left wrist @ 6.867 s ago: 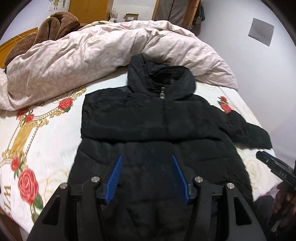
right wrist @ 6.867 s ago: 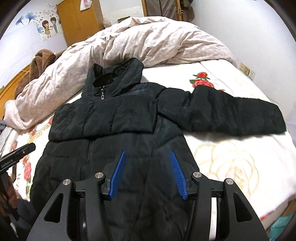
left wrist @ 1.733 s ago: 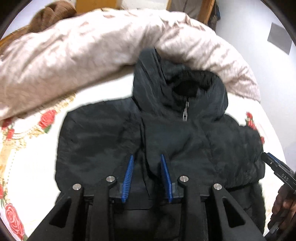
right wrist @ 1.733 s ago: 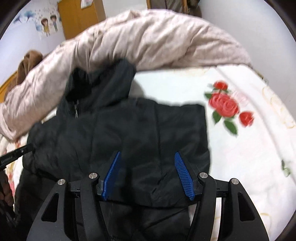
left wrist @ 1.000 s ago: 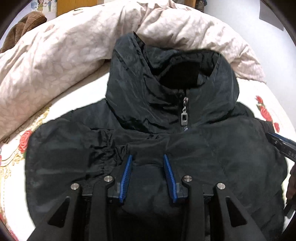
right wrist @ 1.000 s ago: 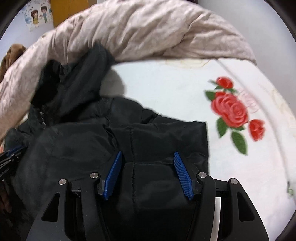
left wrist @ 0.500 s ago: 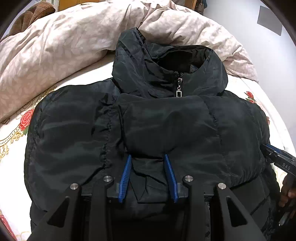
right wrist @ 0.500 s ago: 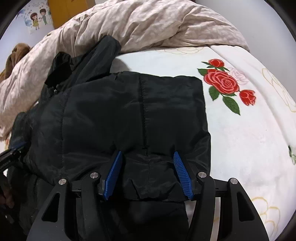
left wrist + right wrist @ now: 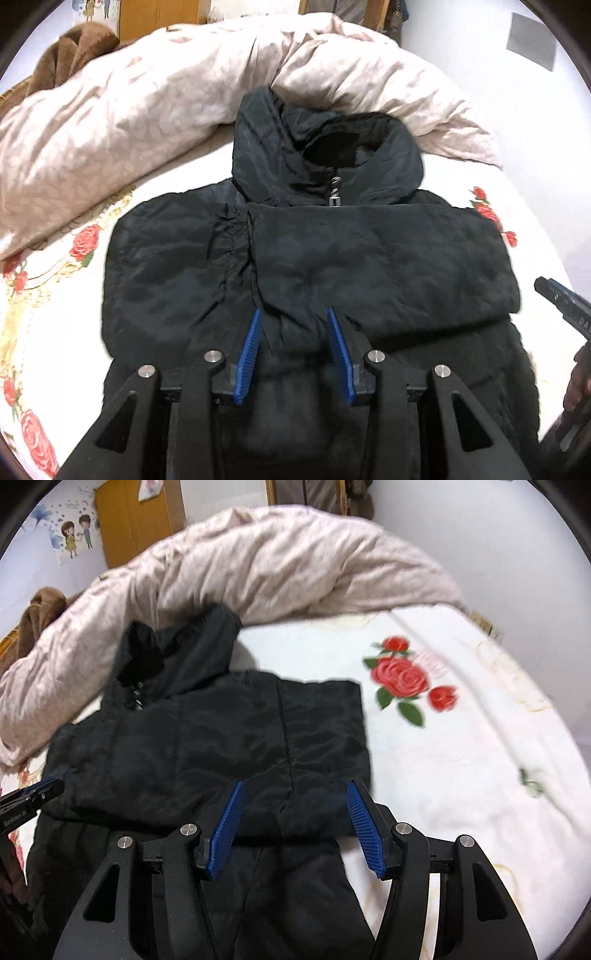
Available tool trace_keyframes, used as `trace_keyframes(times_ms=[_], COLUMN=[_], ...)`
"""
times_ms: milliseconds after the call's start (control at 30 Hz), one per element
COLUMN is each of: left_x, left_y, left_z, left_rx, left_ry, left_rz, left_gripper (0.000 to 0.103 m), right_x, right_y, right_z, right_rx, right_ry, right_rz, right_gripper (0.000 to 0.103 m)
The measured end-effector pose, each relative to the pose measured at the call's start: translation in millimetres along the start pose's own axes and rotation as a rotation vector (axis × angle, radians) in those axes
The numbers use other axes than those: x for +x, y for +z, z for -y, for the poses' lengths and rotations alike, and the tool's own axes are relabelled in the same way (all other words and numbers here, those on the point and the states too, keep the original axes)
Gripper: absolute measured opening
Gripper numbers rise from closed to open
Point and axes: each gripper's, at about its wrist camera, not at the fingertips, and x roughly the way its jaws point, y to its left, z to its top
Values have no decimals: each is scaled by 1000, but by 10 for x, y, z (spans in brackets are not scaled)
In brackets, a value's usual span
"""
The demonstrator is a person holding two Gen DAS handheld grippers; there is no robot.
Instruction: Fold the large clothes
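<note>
A black hooded puffer jacket [image 9: 369, 258] lies face up on the bed, its hood [image 9: 280, 147] toward the duvet. One sleeve [image 9: 221, 738] is folded across the chest. My left gripper [image 9: 293, 317] hovers over the sleeve's lower edge near the jacket's middle, jaws partly apart; a fold of cuff shows between the pads, not pinched. My right gripper [image 9: 295, 790] stands wide open above the folded sleeve's right end, holding nothing. Each view catches the other gripper at its edge: the right gripper's tip [image 9: 561, 299] and the left gripper's tip [image 9: 33, 794].
A crumpled beige duvet [image 9: 147, 110] is heaped across the far side of the bed. A brown fleece garment [image 9: 74, 48] lies behind it at the left. White rose-printed bedsheet [image 9: 461, 757] is bare to the jacket's right. A hand [image 9: 580, 376] shows at the right edge.
Both grippers have drawn back and up from the collar area, so more of the jacket shows. The folded sleeve has stayed flat across the chest.
</note>
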Motion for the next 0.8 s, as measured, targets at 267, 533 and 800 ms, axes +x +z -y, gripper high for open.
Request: trace_keyframes(times_ms=[267, 533, 800], left_x=[-786, -1310, -1530], left_y=[-307, -601, -634], left_z=[-6, -35, -115], left_rx=[-4, -13, -30], left_ry=[-16, -25, -9], left_rz=[48, 76, 83], left_gripper=[40, 45, 46], right_x=[-870, -1307, -1206], right_y=[-169, -387, -388], right_z=[-159, -486, -950], right_rx=[-18, -67, -203], right_ry=[-23, -39, -87], right_rz=[115, 152, 143], right_gripper=[58, 58, 58])
